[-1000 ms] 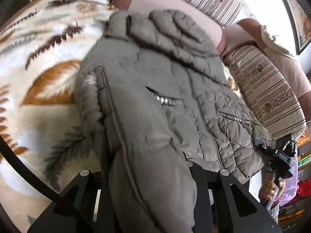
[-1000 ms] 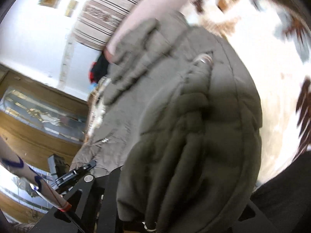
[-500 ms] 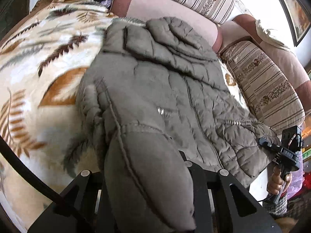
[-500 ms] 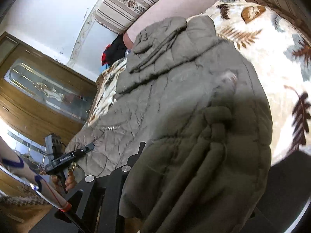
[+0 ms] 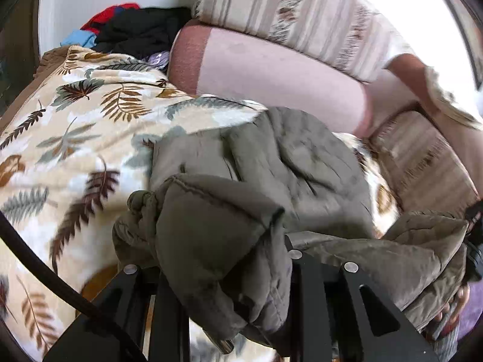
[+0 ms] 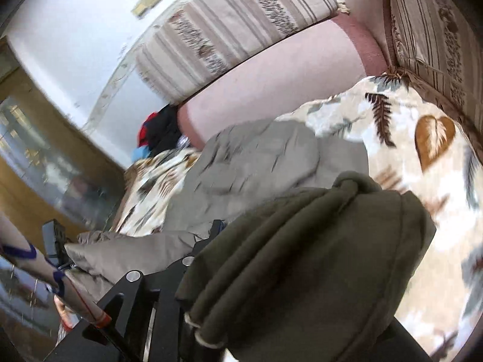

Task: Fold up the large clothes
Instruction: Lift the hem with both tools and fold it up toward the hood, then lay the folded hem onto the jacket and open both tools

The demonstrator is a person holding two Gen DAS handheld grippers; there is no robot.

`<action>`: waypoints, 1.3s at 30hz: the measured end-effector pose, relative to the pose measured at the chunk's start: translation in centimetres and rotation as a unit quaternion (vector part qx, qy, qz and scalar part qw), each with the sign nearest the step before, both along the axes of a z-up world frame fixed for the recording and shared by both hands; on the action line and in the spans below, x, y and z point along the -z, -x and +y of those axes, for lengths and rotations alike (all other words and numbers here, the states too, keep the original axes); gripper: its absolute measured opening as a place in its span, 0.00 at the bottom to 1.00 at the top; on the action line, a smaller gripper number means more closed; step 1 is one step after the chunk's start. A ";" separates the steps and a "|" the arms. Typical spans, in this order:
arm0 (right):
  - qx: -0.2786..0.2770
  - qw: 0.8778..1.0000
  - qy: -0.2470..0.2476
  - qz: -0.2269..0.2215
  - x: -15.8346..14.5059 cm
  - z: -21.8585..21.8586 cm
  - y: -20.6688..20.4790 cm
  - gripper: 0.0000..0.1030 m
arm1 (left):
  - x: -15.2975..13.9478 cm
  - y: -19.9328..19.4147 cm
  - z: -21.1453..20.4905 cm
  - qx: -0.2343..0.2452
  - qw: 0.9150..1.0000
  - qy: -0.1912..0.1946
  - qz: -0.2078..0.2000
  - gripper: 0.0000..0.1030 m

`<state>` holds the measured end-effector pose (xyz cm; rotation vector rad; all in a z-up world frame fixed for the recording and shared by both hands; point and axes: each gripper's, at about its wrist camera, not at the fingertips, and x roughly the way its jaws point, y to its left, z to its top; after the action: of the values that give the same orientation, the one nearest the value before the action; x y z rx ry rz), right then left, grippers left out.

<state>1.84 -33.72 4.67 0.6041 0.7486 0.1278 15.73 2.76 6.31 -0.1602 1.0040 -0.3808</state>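
An olive quilted jacket (image 5: 289, 166) lies on a leaf-print blanket (image 5: 75, 138) spread over a sofa seat. My left gripper (image 5: 217, 256) holds a bunched corner of its hem up off the blanket; the jaws are opening with the fabric still between them. In the right wrist view the jacket (image 6: 265, 157) is doubled over, and my right gripper (image 6: 241, 241) has the other hem corner, with its ribbed cuff, draped over its fingers. Those jaws are opening too, cloth still between them. The fabric hides all fingertips.
Pink sofa back (image 5: 271, 69) with striped cushions (image 5: 295, 9) rises just behind the jacket. A pile of black, red and blue clothes (image 5: 129, 30) sits at the far left end. A wooden cabinet with glass (image 6: 45, 166) stands to the left. A person's hand (image 5: 452, 310) holds the right gripper's handle.
Both grippers rose and swept forward toward the sofa back, carrying the jacket's hem over its body. The jacket, spread flat before, now lies doubled with only its upper part showing.
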 end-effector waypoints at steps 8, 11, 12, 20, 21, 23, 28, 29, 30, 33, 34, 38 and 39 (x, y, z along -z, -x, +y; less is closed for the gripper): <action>0.079 0.992 0.029 0.091 4.5 -3.4 -12.8 0.27 | 4.5 -11.3 -2.5 -0.076 0.996 -0.040 0.036 0.32; 0.080 0.991 0.003 0.108 6.7 -5.0 -15.3 0.28 | 6.1 -12.8 -2.5 -0.087 0.995 -0.033 0.041 0.35; 0.079 0.990 -0.003 0.114 7.2 -5.5 -15.8 0.28 | 6.3 -12.8 -2.3 -0.087 0.995 -0.020 0.044 0.36; 0.061 0.994 -0.080 0.040 4.9 -6.6 -13.5 0.73 | 1.2 -9.6 1.8 -0.064 0.985 0.161 -0.012 0.78; 0.062 0.994 -0.087 0.031 4.7 -6.5 -13.0 0.77 | 0.2 -9.0 2.0 -0.055 0.983 0.176 -0.020 0.78; 0.057 0.994 -0.093 0.002 3.9 -6.1 -12.0 0.87 | -1.0 -8.3 1.7 -0.046 0.983 0.174 -0.036 0.80; 0.055 0.997 0.042 -0.046 1.4 -2.9 -10.5 0.90 | -1.3 -7.1 -4.3 -0.003 0.996 0.036 -0.080 0.83; 0.046 0.994 0.090 -0.034 1.6 -1.5 -11.2 0.90 | -0.7 -7.4 -5.7 0.004 0.997 0.012 -0.082 0.83; 0.039 0.991 0.123 -0.023 2.0 -0.7 -12.0 0.90 | 0.2 -8.1 -7.6 0.012 0.997 -0.014 -0.079 0.83; 0.036 0.977 0.207 0.019 4.6 0.7 -15.1 0.90 | 3.1 -10.3 -10.9 0.012 0.995 -0.074 -0.070 0.83; 0.038 0.975 0.218 0.031 5.4 0.7 -16.1 0.90 | 4.2 -11.3 -11.9 0.008 0.993 -0.096 -0.067 0.83; 0.047 0.968 0.241 0.059 8.1 -0.4 -20.2 0.90 | 7.9 -15.1 -13.7 -0.006 0.990 -0.133 -0.054 0.85; 0.048 0.967 0.243 0.059 8.3 -0.6 -20.9 0.91 | 8.3 -15.8 -13.7 -0.009 0.991 -0.126 -0.050 0.85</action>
<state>22.75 -34.34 -3.67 0.1793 0.8275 -0.1817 31.53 -10.97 -2.04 0.0783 0.9426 -0.2408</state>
